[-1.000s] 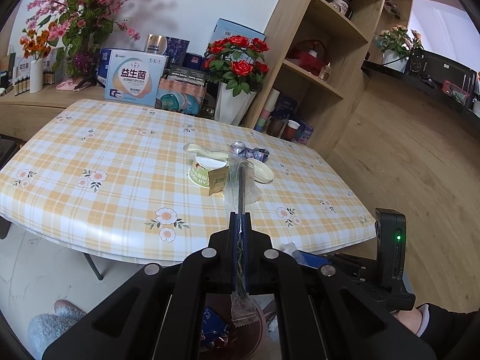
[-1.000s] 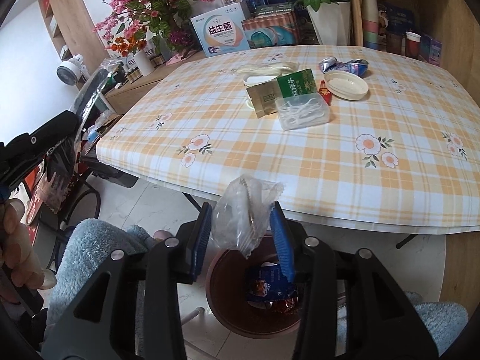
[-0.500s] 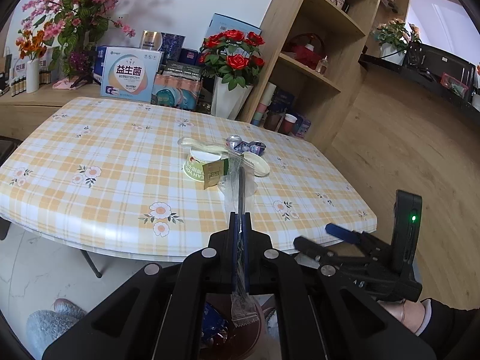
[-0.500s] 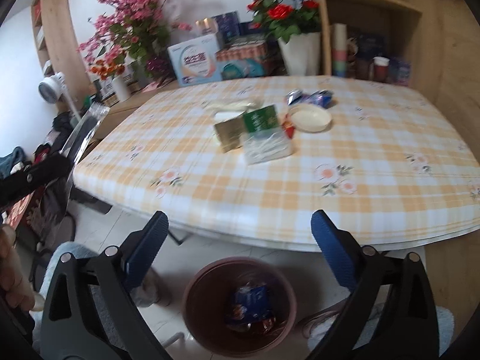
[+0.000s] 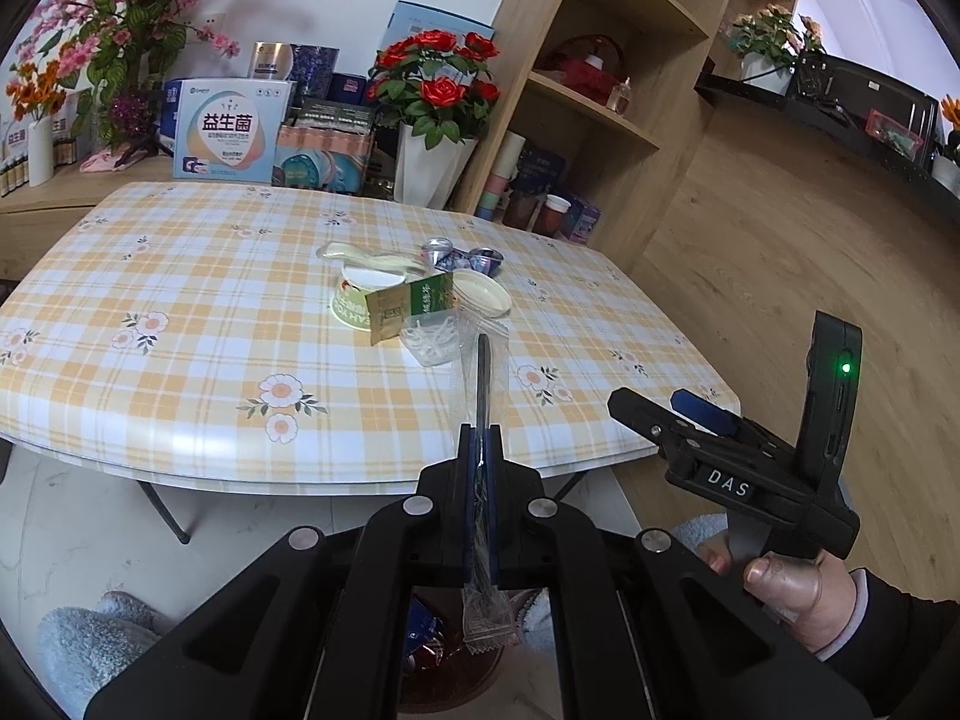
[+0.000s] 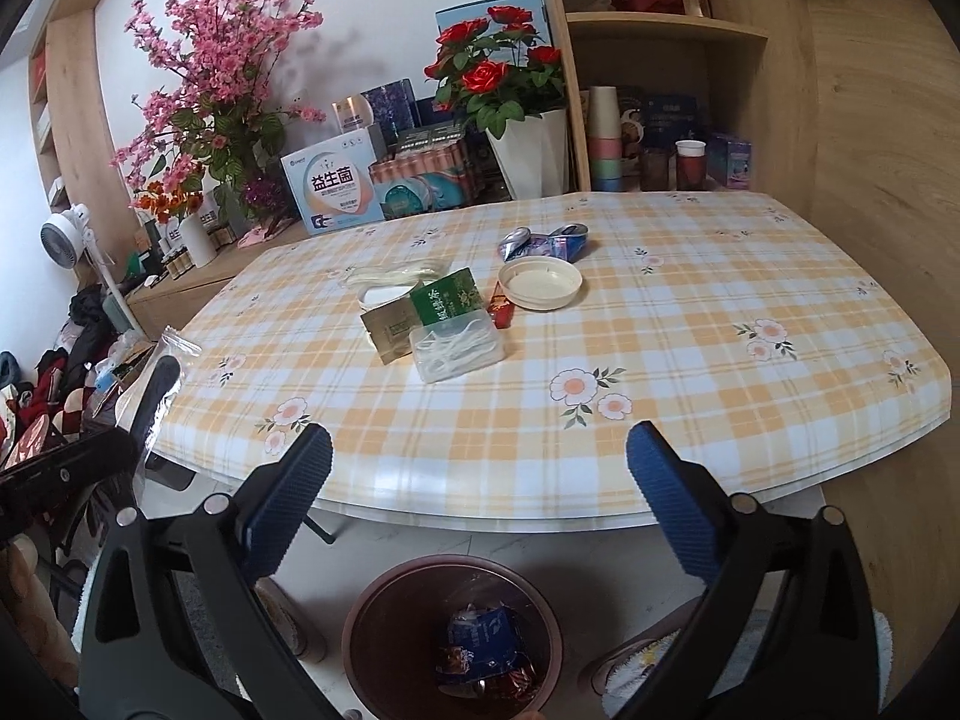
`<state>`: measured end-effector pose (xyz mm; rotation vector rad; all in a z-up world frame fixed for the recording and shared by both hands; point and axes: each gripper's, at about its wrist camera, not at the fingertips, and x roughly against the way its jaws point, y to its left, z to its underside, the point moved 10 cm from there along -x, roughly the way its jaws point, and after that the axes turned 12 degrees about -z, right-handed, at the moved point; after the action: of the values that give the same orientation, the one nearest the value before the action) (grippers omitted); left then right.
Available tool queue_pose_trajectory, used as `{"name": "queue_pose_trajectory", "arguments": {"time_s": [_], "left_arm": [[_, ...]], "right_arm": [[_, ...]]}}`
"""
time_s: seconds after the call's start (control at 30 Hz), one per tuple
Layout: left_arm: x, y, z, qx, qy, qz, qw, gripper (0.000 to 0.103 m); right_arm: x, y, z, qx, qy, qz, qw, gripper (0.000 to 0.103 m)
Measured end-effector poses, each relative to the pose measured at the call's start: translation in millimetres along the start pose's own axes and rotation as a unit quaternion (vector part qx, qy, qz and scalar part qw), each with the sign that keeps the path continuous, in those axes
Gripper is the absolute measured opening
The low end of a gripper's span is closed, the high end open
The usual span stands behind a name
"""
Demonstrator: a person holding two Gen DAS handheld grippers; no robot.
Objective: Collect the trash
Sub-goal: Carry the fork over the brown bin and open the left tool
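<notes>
Directly below the right claw (image 6: 480,492) sits a brown bin (image 6: 366,624) on the floor, with blue and red wrappers in it. This claw's blue pads stand spread as wide as they go, and nothing is between them. A second ago they pinched a crumpled clear wrapper over the bin; the jaws have just been opening and the wrapper is gone from them, so it most likely dropped into the bin, though it cannot be picked out there.

The left claw (image 5: 480,468) is pressed together on a flat clear plastic sleeve (image 5: 483,372), which sticks out ahead of its tips and hangs out behind them, above the bin's rim. That piece looks ready to be let go next.

Ahead of both claws is the table (image 6: 690,324) with its yellow checked cloth, and more trash waits near its middle: a clear box of white picks (image 6: 459,351), a green packet (image 6: 447,300), a gold packet (image 6: 390,333), a paper cup (image 5: 360,297), a white lid (image 6: 540,282), a small red wrapper (image 6: 501,309) and crushed blue foil (image 6: 546,243). Beyond the table stand flower vases and shelves.
</notes>
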<state>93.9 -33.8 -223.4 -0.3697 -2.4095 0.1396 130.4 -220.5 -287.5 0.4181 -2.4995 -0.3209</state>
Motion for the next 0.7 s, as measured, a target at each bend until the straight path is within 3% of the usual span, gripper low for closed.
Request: {"name": "queue_pose_trajectory", "arguments": {"time_s": [0.63, 0.7], "left_arm": [[-20.4, -26.0, 18.4, -0.027, 0.037, 0.027, 0.9986, 0.004], [-21.7, -27.7, 20.6, -0.03, 0.039, 0.028, 0.9984, 0.007]], "right_arm": [[6.6, -19.3, 2.1, -0.017, -0.008, 0.02, 1.0, 0.097], [6.0, -19.3, 3.0, -0.017, -0.006, 0.02, 1.0, 0.097]]}}
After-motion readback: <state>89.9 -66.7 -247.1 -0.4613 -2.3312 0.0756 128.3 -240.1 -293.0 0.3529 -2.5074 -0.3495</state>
